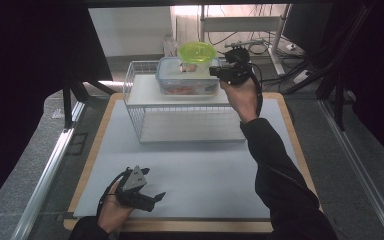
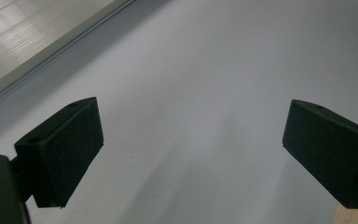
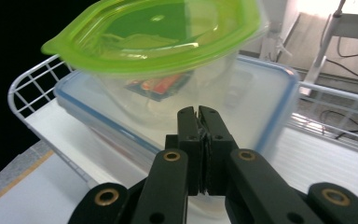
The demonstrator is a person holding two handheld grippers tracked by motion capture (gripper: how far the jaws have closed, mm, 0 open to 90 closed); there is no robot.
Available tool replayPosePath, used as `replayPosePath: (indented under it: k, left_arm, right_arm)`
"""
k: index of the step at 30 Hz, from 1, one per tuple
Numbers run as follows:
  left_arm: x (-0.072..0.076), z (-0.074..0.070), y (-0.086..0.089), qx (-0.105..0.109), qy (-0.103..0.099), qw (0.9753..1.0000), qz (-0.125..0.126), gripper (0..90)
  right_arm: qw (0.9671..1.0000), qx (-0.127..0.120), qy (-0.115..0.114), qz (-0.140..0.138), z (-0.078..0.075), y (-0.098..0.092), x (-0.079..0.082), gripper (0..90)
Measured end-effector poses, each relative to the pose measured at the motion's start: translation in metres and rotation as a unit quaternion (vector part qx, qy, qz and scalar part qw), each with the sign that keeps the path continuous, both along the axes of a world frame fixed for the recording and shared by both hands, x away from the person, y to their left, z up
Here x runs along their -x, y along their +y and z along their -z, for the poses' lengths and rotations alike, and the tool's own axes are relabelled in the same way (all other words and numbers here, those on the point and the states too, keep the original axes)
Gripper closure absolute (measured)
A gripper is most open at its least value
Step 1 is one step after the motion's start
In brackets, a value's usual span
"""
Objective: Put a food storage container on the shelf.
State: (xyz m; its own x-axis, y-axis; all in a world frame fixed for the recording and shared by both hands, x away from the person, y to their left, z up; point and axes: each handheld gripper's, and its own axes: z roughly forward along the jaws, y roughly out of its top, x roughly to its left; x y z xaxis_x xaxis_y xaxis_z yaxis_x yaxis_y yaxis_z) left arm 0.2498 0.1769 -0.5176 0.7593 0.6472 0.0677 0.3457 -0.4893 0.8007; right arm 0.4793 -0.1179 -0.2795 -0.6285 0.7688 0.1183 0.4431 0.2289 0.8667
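Item: white wire rack (image 1: 141,107), two-tiered, set at the far middle of a pale grey mat (image 1: 195,175) on a wood-edged table (image 1: 92,165).

Item: rectangular clear container with blue-rimmed lid (image 1: 166,79), on the rack's upper shelf, right of centre. Reddish contents show through the wall. Its flat lid serves as a platform for the next entry.

Item: clear tub with lime-green lid (image 1: 197,51), resting on or just above the blue-rimmed lid, toward its far right; which of the two cannot be told. In the right gripper view the tub (image 3: 168,88) is tilted, lid tipped toward the camera, with orange-red contents visible inside.

Item: right gripper (image 1: 219,71), raised at shelf height just right of the tub. Its jaws are pressed together (image 3: 199,122) against the tub's near wall; whether they pinch the thin plastic or merely touch it cannot be told. The tilt suggests the tub is being steadied or carried by its side.

Item: left gripper (image 1: 152,199), near left of the mat, idle. Its jaws stand wide apart (image 2: 191,140) with nothing between them, apparently parked clear of the work.
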Motion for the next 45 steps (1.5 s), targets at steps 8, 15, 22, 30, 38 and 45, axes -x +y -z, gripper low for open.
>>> replayPosePath:
  k: [8,15,22,30,38,45]
  left_arm:
    - [0.000,0.000,0.000,-0.002,0.001,1.0000,0.002,4.9]
    - [0.000,0.000,0.000,-0.002,0.001,1.0000,0.003,5.0]
    - [0.000,0.001,-0.001,-0.001,0.003,1.0000,0.005,5.0]
    - [0.000,0.001,-0.001,-0.004,0.003,1.0000,0.006,5.0]
    - [0.000,0.001,-0.002,-0.005,0.003,0.9999,0.008,5.0]
    - [0.000,0.001,-0.001,-0.003,0.002,1.0000,0.007,5.0]
  right_arm:
    - [0.9998,-0.010,0.005,-0.015,0.003,0.012,-0.002,86.9]
    - [0.9996,-0.007,0.008,-0.026,0.004,0.020,-0.003,86.9]
    - [0.9996,0.003,-0.003,0.029,0.001,0.000,-0.020,87.9]
    - [0.9993,-0.001,-0.006,0.036,0.004,0.009,-0.036,88.5]
    - [0.9997,-0.005,-0.001,0.024,0.005,0.021,-0.034,88.6]
    - [0.9996,-0.010,-0.006,0.026,0.004,0.010,-0.030,82.2]
